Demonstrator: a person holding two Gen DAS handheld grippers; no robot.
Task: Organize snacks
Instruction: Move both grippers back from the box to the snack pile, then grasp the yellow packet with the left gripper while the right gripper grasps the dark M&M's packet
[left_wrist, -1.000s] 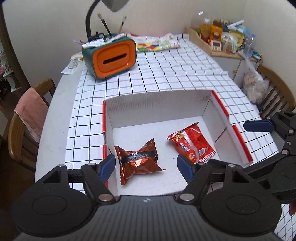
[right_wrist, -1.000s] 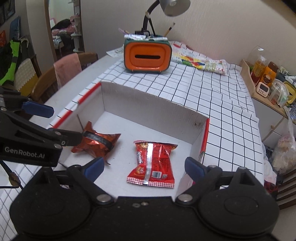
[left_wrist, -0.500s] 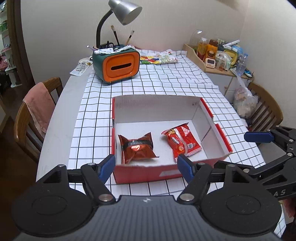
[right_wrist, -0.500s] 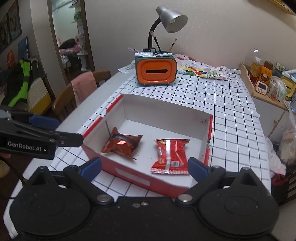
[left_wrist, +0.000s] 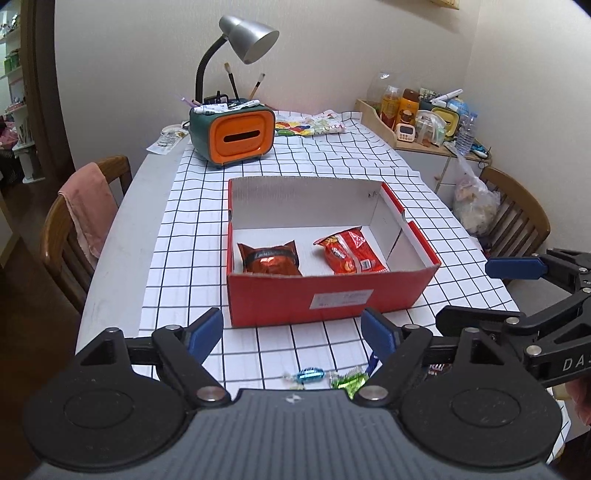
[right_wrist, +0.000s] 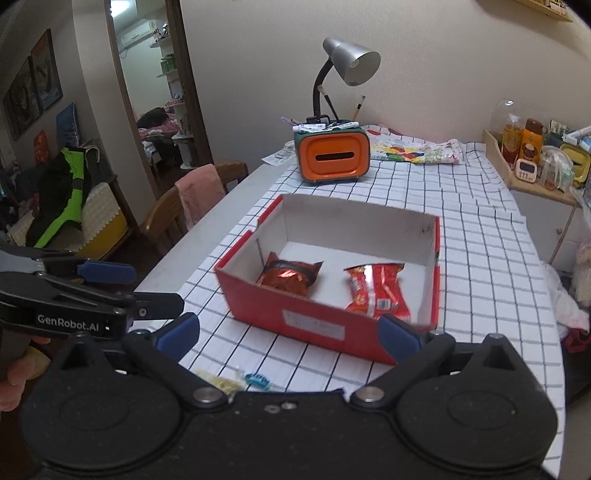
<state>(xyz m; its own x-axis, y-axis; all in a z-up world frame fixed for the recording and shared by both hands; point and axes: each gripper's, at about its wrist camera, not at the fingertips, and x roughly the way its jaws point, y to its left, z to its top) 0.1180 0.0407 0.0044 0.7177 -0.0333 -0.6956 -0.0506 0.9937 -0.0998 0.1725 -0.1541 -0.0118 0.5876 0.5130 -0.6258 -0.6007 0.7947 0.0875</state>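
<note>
A red cardboard box (left_wrist: 332, 295) (right_wrist: 310, 317) with a white inside stands on the checked tablecloth. In it lie a dark red foil snack pack (left_wrist: 267, 258) (right_wrist: 288, 275) on the left and a bright red snack bag (left_wrist: 349, 251) (right_wrist: 376, 291) on the right. Small wrapped candies, one blue (left_wrist: 308, 374) (right_wrist: 256, 380) and one green (left_wrist: 349, 380), lie on the cloth near the front edge. My left gripper (left_wrist: 293, 332) and my right gripper (right_wrist: 288, 332) are both open and empty, held in front of the box.
An orange and green desk organiser (left_wrist: 236, 134) with pens and a grey lamp (left_wrist: 247, 37) stand at the back. A colourful packet (left_wrist: 310, 127) lies behind. Wooden chairs (left_wrist: 74, 236) (left_wrist: 517, 218) flank the table. A cluttered side shelf (left_wrist: 424, 118) is at the right.
Both grippers have pulled back and up, away from the box. The box's red front wall and the candies in front of it have come into view.
</note>
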